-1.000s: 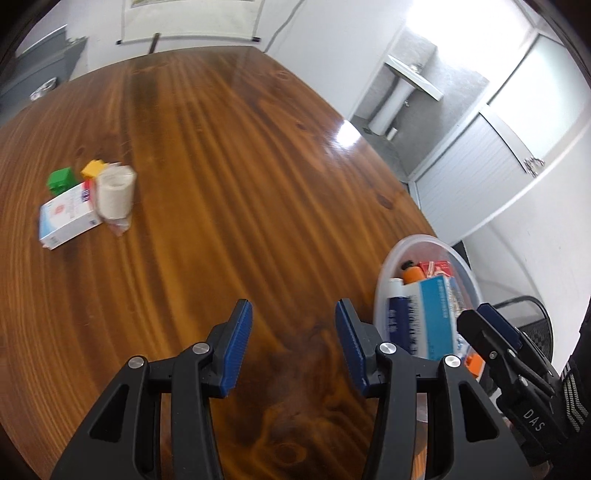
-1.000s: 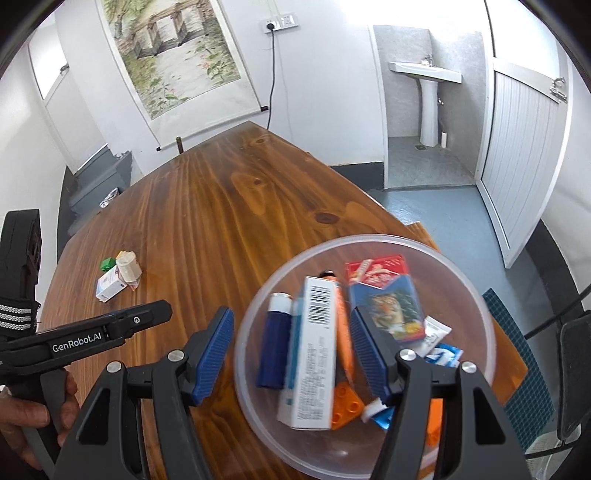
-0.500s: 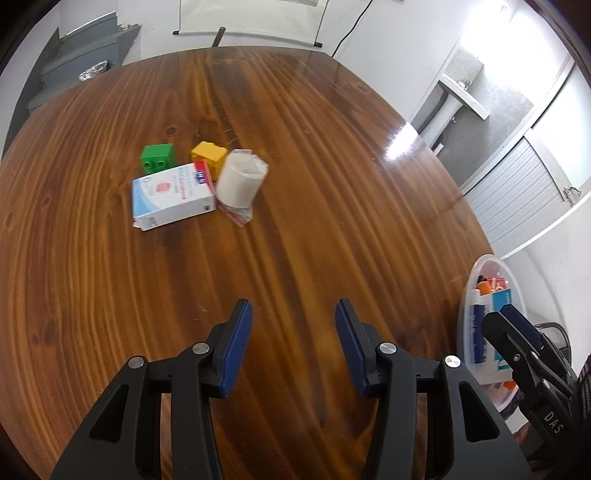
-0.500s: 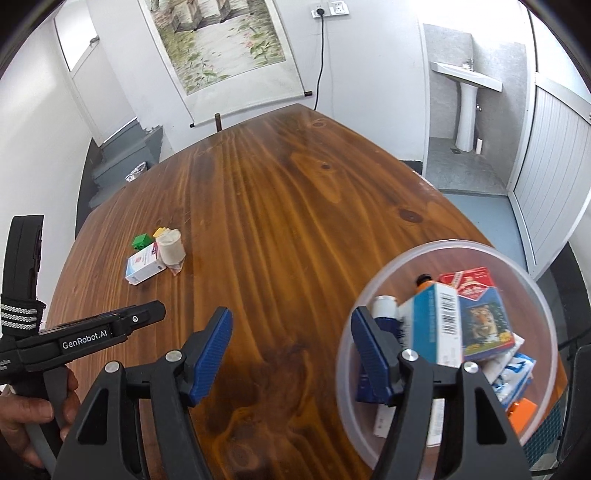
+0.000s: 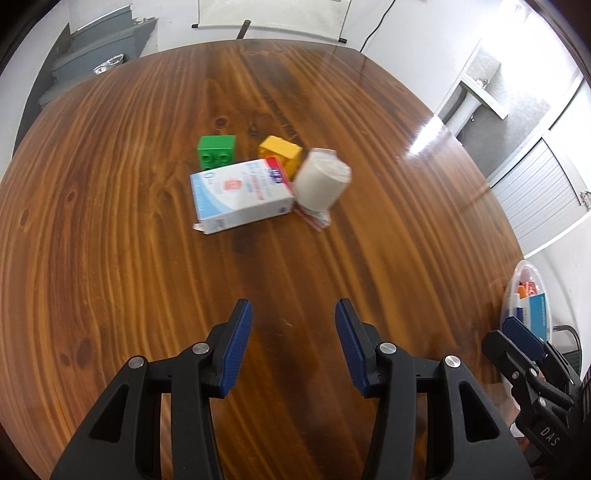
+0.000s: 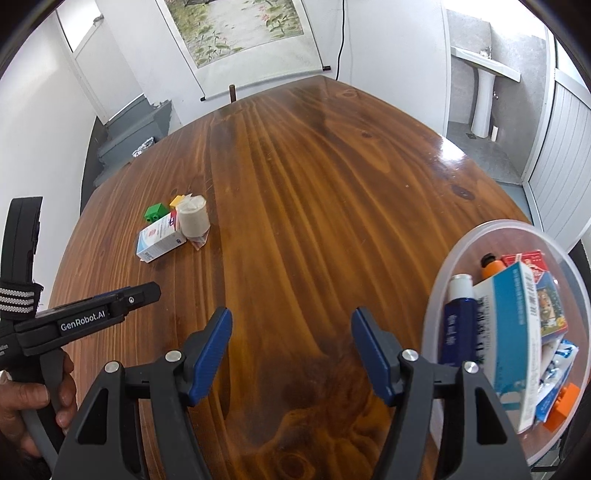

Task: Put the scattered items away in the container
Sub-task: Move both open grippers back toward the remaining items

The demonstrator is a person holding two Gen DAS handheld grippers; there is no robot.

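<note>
Glossy wood table [image 5: 147,258], round container [image 6: 461,247].

Room Around the Wooden Table

A hanging scroll painting [image 6: 236,33] covers the wall beyond the wooden table [image 6: 314,177]. Left of the table, grey steps [image 6: 136,129] carry crumpled foil [image 6: 143,146]. To its right stands a pedestal sink [image 6: 484,81].

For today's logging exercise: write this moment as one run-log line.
left tongs: open, empty | right tongs: open, empty | on table: white box, tape roll, green block, yellow block | bowl: partly filled
</note>
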